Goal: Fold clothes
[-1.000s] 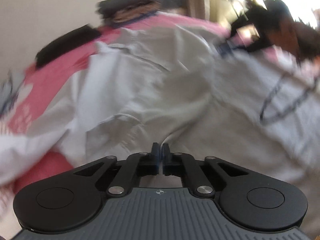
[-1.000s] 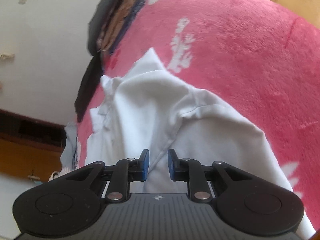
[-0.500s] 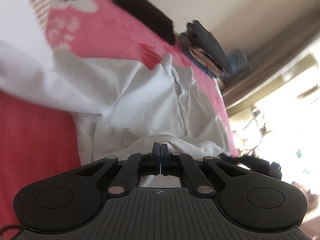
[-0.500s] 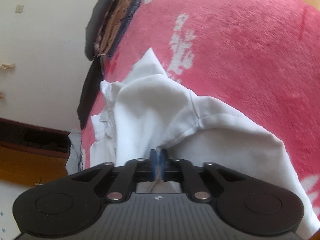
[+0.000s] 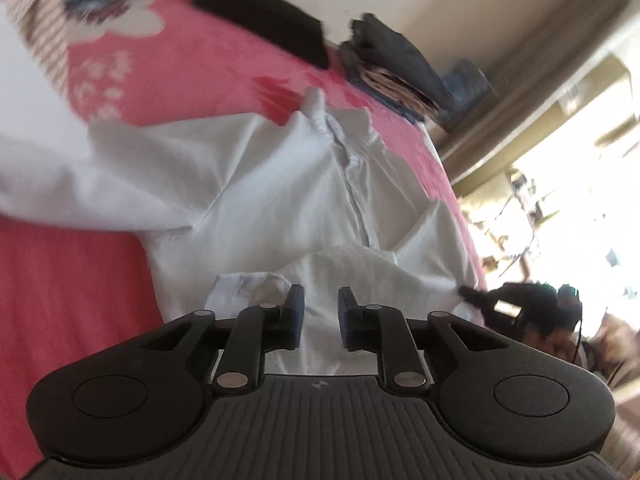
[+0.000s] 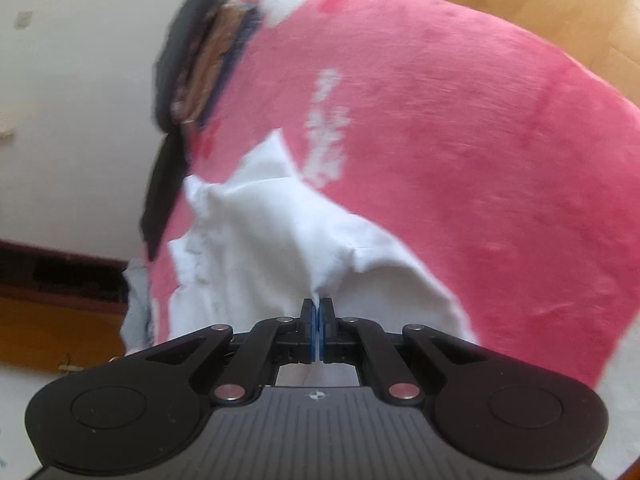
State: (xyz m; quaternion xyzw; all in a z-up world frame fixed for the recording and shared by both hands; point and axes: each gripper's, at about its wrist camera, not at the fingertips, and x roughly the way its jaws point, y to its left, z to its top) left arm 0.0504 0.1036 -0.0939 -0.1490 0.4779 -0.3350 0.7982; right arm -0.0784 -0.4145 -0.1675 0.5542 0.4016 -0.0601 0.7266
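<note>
A white button shirt [image 5: 280,192] lies spread on the pink blanket [image 5: 60,300], collar toward the far side. My left gripper [image 5: 319,300] hovers open just over the shirt's near edge, nothing pinched between its fingers. In the right wrist view the same white shirt [image 6: 272,240] bunches up toward my right gripper [image 6: 318,312], which is shut on a fold of its cloth. The right gripper also shows as a dark shape [image 5: 504,304] at the shirt's right edge in the left wrist view.
A stack of folded dark clothes [image 5: 400,68] and a flat black garment [image 5: 264,28] sit at the far side of the bed near the wall. The same stack [image 6: 204,56] shows in the right view. Wooden floor [image 6: 520,4] lies beyond the pink blanket [image 6: 480,160].
My left gripper has opened and let go of the shirt's edge. My right gripper, open a second ago, closed on the shirt fold and now pulls it taut.
</note>
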